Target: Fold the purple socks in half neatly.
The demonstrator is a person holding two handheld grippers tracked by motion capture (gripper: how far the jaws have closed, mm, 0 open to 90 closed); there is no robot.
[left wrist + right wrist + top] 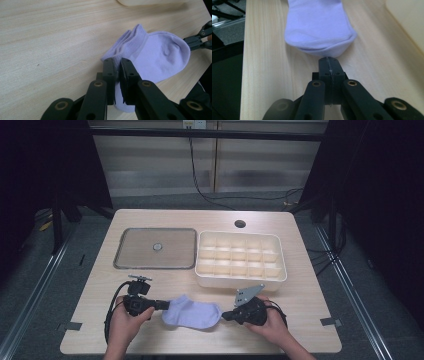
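Note:
A light purple ankle sock (192, 314) lies flat near the table's front edge, cuff to the left and toe to the right. My left gripper (166, 305) is shut on the ribbed cuff (126, 43); in the left gripper view its jaws (118, 72) clamp the cuff's edge, with sock showing below them. My right gripper (223, 316) meets the toe (324, 51). In the right gripper view its jaws (329, 61) are pressed together at the very edge of the toe, seemingly pinching it. Each gripper is held by a hand.
A cream divided organizer box (241, 259) with several compartments stands just behind the sock, close to the right gripper. Its flat lid (155, 248) with a round knob lies to its left. A round hole (240, 224) sits near the table's back edge.

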